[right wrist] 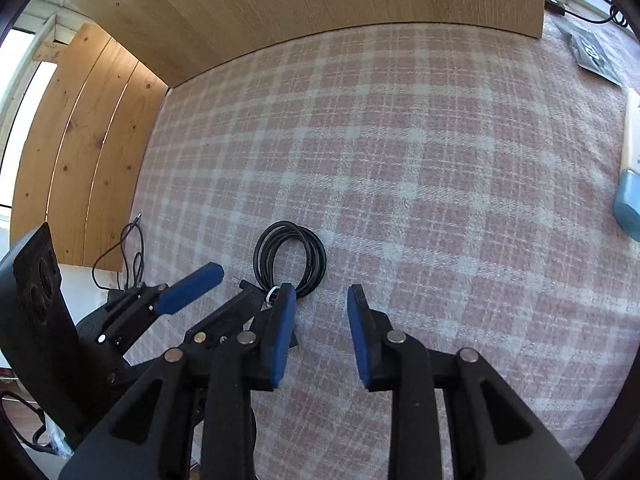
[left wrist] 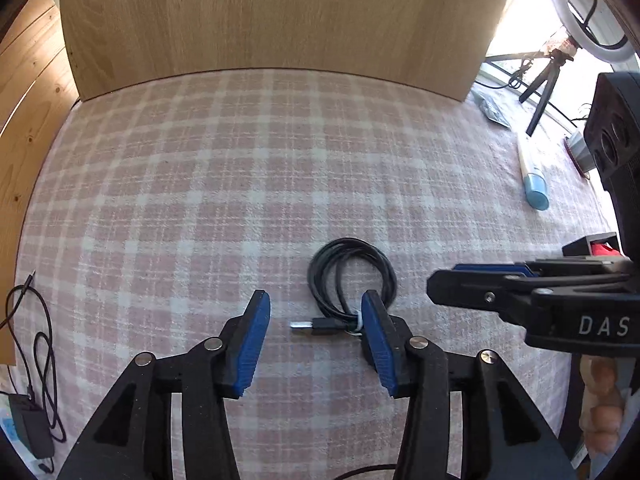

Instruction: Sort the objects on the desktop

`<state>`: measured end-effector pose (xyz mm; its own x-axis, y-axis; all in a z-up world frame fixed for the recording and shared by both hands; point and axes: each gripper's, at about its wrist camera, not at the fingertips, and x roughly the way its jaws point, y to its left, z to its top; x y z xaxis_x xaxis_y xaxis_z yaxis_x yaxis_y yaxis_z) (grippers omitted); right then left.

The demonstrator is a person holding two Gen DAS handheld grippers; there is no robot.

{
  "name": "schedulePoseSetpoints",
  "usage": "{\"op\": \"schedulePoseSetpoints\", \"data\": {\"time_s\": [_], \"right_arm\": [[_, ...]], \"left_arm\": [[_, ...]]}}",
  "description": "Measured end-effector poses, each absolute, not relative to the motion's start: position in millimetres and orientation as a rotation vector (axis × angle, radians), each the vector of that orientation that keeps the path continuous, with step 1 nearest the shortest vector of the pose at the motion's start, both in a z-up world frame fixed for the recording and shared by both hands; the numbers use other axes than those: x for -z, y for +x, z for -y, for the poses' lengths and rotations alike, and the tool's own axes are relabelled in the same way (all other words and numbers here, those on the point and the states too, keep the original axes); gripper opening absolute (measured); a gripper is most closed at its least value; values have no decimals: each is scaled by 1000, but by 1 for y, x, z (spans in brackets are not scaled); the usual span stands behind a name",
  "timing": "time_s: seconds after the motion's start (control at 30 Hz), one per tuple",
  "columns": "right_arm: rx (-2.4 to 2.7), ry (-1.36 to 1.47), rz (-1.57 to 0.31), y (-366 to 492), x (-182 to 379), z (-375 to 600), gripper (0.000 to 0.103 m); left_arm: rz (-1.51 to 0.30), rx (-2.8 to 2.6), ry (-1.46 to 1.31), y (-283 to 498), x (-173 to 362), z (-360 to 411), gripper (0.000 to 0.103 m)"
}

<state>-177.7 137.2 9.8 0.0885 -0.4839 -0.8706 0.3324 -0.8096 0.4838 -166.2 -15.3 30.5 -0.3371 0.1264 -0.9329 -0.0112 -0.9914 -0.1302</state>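
A coiled black USB cable (left wrist: 352, 276) lies on the pink checked cloth (left wrist: 240, 184); its plug end (left wrist: 304, 325) points left. My left gripper (left wrist: 316, 312) is open, low over the cloth, with the plug between its blue pads and the coil just beyond its right finger. The coil also shows in the right wrist view (right wrist: 290, 258). My right gripper (right wrist: 322, 304) is open and empty, just right of the coil. A white tube with a blue cap (left wrist: 534, 176) lies at the far right and also shows in the right wrist view (right wrist: 630, 184).
A wooden board (left wrist: 280, 16) stands along the back of the cloth and wooden planks (right wrist: 80, 152) stand at the left. A thin black wire with an adapter (left wrist: 36, 380) lies at the left edge. A dark packet (right wrist: 596, 56), a ring light and a tripod (left wrist: 544, 80) are at the back right.
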Motion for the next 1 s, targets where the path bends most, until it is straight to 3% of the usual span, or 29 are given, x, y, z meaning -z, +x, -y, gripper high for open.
{"op": "schedulePoseSetpoints", "data": {"time_s": [0.1, 0.3, 0.4, 0.47, 0.87, 0.97, 1.0], "right_arm": [[1730, 1850, 250, -181, 7, -136, 27], [1736, 1894, 304, -188, 22, -129, 26], [1762, 1883, 263, -191, 21, -124, 22], [1767, 1879, 249, -190, 24, -118, 12], [1797, 1818, 140, -184, 11, -114, 7], [1790, 1804, 169, -184, 5, -118, 6], [1786, 1803, 167, -184, 5, -118, 5]], "left_arm": [[152, -2442, -1753, -177, -23, 18, 46], [-54, -2374, -1697, -173, -13, -7, 53], [-15, -2359, -1703, -176, -13, -7, 48], [13, -2340, -1695, -176, -13, -10, 43], [-113, -2308, -1676, -161, -14, -23, 45], [-62, -2313, -1667, -159, -18, -20, 36], [-36, -2293, -1664, -159, -19, -20, 25]]}}
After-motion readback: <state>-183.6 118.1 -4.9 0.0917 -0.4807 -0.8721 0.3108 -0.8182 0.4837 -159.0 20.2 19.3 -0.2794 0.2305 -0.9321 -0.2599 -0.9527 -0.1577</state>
